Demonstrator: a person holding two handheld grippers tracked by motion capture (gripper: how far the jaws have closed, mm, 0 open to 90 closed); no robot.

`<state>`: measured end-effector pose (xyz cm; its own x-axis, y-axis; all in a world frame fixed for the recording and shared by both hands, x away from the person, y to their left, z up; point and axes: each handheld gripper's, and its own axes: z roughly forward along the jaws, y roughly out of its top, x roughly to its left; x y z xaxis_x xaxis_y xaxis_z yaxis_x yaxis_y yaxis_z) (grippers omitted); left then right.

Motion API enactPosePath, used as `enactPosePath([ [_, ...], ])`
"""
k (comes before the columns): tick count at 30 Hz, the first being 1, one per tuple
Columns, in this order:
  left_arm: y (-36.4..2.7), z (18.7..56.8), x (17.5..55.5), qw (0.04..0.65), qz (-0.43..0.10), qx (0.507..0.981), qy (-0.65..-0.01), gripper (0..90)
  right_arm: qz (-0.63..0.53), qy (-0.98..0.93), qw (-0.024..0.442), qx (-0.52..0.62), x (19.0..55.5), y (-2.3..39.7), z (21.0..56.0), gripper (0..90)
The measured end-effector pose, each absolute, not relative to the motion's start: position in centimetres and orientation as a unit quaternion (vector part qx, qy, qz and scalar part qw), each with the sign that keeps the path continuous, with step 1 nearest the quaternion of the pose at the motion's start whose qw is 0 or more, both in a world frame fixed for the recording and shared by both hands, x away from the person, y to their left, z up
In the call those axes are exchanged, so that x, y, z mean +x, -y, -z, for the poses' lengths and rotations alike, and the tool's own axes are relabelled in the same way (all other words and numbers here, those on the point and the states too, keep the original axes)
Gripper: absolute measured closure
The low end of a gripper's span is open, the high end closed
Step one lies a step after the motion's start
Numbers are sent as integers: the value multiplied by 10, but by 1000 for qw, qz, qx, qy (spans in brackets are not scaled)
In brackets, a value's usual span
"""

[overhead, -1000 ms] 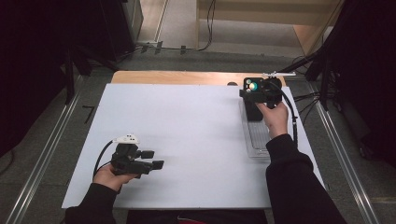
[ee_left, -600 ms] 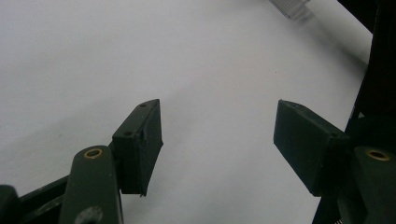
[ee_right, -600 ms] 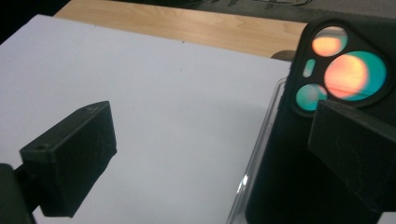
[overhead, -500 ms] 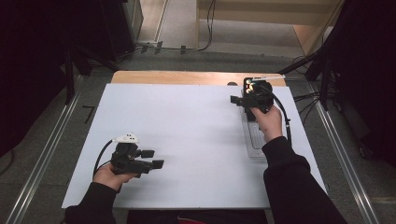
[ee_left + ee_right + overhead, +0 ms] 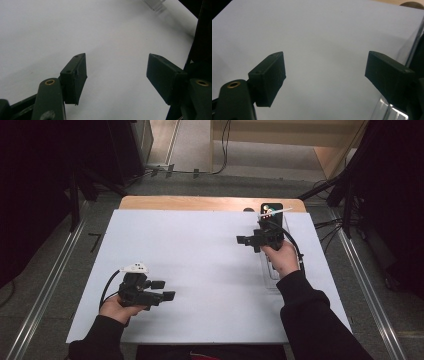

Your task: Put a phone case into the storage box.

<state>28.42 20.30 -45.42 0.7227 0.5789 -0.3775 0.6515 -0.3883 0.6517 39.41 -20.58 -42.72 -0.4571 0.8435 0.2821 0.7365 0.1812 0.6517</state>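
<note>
Nearest the person, at the front left of the white sheet-covered worktop (image 5: 200, 270), the left hand-held gripper (image 5: 169, 290) rested low, its jaws standing apart with nothing between them. Farther back on the right, the right hand-held gripper (image 5: 241, 240) pointed leftwards, its jaws wide and bare, having just been closing a little. Just beside it lay a clear rectangular plastic tray (image 5: 272, 272), with a black box-shaped device (image 5: 272, 211) behind it at the worktop's far edge.
</note>
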Motion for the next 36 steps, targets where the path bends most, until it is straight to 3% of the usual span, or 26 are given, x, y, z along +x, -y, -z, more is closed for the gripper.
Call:
enactPosePath([
  [11,-203,454,284,412,48,832,-369,325,-368,-797,29,478,365,188,431,149],
  [36,-201,452,280,420,60,830,-362,324,-344,-843,34,413,299,196,444,149],
])
